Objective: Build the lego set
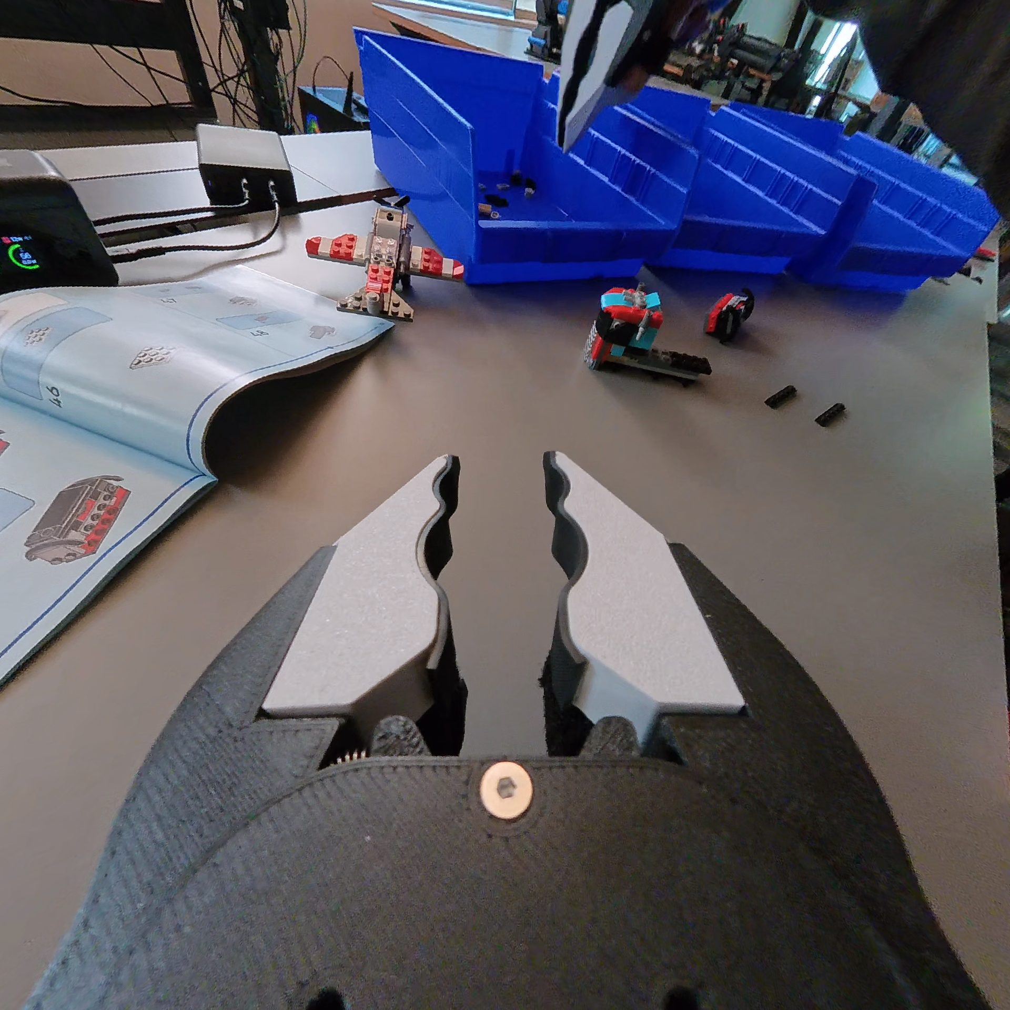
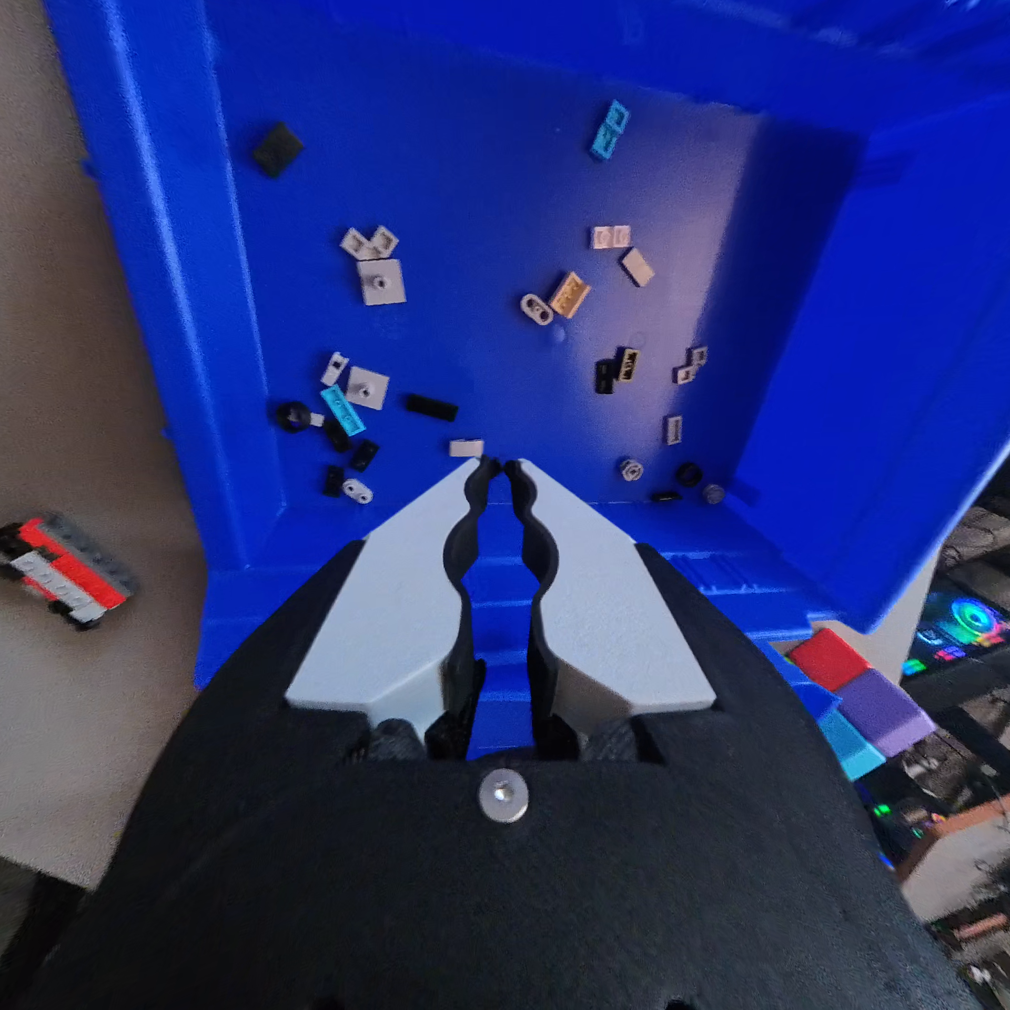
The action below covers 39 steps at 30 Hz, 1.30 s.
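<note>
Hung over the blue bin (image 2: pixel 164 273), right gripper (image 2: pixel 501 465) nearly closed, tips just beside a pale brick (image 2: pixel 466 447) near the bin's front edge, with nothing visibly pinched.

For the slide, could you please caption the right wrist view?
Right gripper, fingertips nearly together, above a blue bin scattered with small bricks, beside a light grey brick.

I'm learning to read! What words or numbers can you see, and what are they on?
Booklet: printed step marks; I won't copy them.
Black box screen: glowing figures, too small to read.
Tiny brick in blue bin: marks, too blurred.
</note>
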Tool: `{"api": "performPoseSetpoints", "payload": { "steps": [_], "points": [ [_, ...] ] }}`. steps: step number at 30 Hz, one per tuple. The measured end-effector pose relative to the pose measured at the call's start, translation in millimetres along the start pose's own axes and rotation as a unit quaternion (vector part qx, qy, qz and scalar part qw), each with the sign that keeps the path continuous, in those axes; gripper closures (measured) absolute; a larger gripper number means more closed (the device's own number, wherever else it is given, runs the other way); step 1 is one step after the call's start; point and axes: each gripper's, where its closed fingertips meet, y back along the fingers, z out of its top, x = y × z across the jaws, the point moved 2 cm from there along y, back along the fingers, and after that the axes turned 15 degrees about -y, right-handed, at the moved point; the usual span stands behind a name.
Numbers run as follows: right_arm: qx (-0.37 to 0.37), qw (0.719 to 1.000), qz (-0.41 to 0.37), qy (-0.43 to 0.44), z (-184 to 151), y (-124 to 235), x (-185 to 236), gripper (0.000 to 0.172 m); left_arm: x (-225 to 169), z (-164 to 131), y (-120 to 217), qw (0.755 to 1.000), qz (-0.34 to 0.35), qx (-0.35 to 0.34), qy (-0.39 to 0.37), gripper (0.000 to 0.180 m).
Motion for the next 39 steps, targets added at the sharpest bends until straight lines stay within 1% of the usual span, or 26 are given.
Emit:
{"api": "performPoseSetpoints", "payload": {
  "steps": [3,6,9,12,13,14,15,17,18,23,25,30,35,37,39],
  "points": [
    [0.011,1.000,-0.014,-0.004,8,-17,-19,0.154,-2,-1,-2,1.000,0.002,0.008,-0.014,0.147],
    [0.045,0.999,-0.002,-0.021,11,-40,-34,0.150,-1,1,1,1.000,0.007,-0.002,-0.012,0.148],
    [0.065,0.997,0.019,-0.032,17,-59,-36,0.148,2,2,4,1.000,0.007,-0.013,0.003,0.148],
    [0.089,0.995,0.024,-0.033,16,-72,-39,0.145,3,2,4,1.000,0.002,-0.014,0.012,0.148],
    [0.088,0.995,0.020,-0.033,17,-74,-41,0.149,3,1,3,1.000,0.000,-0.012,0.013,0.148],
    [0.084,0.996,0.020,-0.034,19,-74,-43,0.145,2,1,3,1.000,-0.001,-0.011,0.013,0.148],
    [0.086,0.995,0.026,-0.036,20,-74,-44,0.146,2,1,2,1.000,-0.003,-0.010,0.014,0.148],
    [0.094,0.995,0.033,-0.031,17,-77,-44,0.152,1,0,2,1.000,-0.005,-0.007,0.012,0.147],
    [0.098,0.994,0.037,-0.031,16,-77,-43,0.160,1,0,1,1.000,-0.006,-0.004,0.011,0.147],
    [0.099,0.994,0.036,-0.012,15,-76,-41,0.167,-1,-1,0,1.000,-0.006,0.002,-0.001,0.147],
    [0.103,0.994,0.030,-0.005,13,-73,-42,0.167,-1,-1,1,1.000,-0.005,0.000,-0.001,0.148],
    [0.060,0.998,0.024,-0.024,27,-62,-54,0.155,-1,-1,1,1.000,-0.006,0.000,0.000,0.147],
    [0.087,0.995,0.036,-0.025,24,-73,-54,0.146,-1,0,1,1.000,-0.006,-0.002,0.003,0.148],
    [0.094,0.994,0.038,-0.028,23,-78,-54,0.146,0,0,1,1.000,-0.006,-0.003,0.005,0.148],
    [0.090,0.994,0.046,-0.031,25,-79,-52,0.153,0,0,1,1.000,-0.006,-0.004,0.006,0.148]
  ]
}}
